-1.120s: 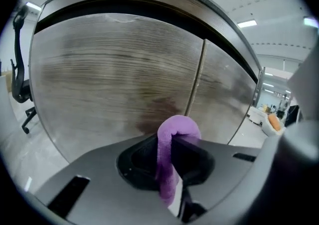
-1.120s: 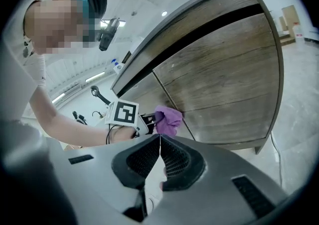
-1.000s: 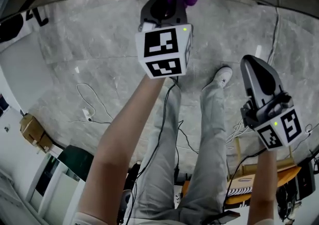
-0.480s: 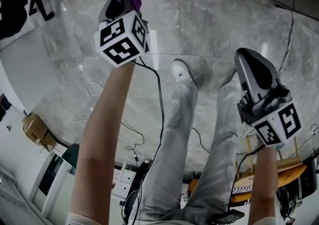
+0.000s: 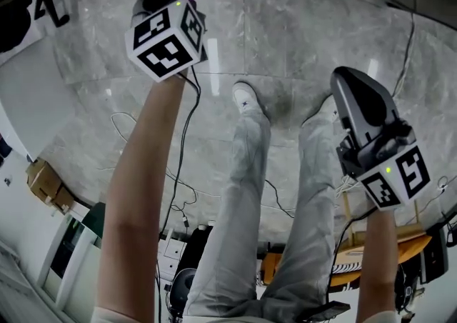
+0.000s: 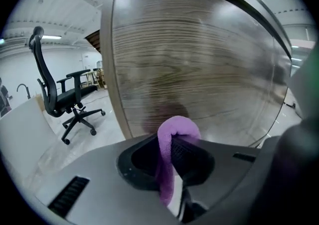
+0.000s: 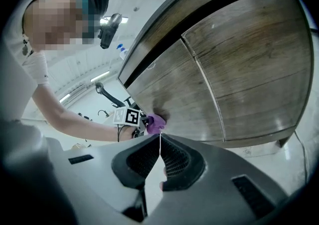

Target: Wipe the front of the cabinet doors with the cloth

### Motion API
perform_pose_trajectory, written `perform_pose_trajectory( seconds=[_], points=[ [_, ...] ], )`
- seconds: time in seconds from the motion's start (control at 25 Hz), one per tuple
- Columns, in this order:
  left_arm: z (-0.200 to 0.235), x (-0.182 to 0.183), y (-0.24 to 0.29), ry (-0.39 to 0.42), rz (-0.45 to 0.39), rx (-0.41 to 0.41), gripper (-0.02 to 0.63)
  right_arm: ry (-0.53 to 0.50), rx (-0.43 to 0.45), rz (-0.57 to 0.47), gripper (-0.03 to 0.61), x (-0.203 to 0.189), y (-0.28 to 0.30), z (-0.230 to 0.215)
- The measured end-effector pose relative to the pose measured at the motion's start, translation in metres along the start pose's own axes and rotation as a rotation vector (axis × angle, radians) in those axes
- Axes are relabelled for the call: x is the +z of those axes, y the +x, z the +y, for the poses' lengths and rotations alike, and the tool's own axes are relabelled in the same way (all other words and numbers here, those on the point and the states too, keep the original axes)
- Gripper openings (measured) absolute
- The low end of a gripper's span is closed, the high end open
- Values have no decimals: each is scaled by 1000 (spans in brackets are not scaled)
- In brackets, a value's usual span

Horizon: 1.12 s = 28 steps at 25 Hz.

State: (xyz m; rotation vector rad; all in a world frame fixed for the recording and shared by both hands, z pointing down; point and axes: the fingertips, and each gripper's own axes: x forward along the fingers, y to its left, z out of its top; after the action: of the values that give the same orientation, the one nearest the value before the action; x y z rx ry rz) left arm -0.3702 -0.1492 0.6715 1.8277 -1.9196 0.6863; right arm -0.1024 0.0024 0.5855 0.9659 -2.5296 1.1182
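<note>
my left claw (image 6: 172, 155) is pinching a folded purple cloth (image 6: 173, 132), and the cloth's bulging fold sits against the wood-grain cabinet door (image 6: 199, 59), low down and near its left edge. my right claw (image 7: 160, 155) is pressed together with nothing in it, held back from the cabinet. i judge the wiping is under way, but no view shows a damp or cleaned trace, so i cannot tell how much of this door is done; the second door (image 7: 254, 64) to its right looks yet to be reached. the right gripper view alone shows both doors side by side and the cloth meeting the wood, the left gripper view shows the pinch and an office chair (image 6: 65, 94), and the head view shows mostly the marble floor (image 5: 321, 43), barely any cabinet
</note>
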Motion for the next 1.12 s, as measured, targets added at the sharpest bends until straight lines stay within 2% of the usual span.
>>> perform_pose_trajectory(
  seconds=[0.24,0.32,0.6,0.76,0.84,0.96,1.12],
  points=[
    [-70,11,-1,-83,4,14,46,-27,19,31,27,14,-40,-32],
    [-96,12,-2,-86,3,0,46,-27,18,30,27,20,-53,-45],
    [-218,17,-1,-7,-9,-173,46,-24,4,29,27,27,-93,-86],
    [-270,18,-2,44,-26,-284,46,-21,-32,25,27,25,-116,-104],
    [-284,17,0,54,-30,-319,46,-19,-55,29,28,21,-123,-113],
    [-286,14,1,19,-17,-343,46,-1,-96,25,26,12,-128,-120],
    [-252,0,-1,-5,5,-340,46,30,-128,11,27,4,-113,-113]
  ],
)
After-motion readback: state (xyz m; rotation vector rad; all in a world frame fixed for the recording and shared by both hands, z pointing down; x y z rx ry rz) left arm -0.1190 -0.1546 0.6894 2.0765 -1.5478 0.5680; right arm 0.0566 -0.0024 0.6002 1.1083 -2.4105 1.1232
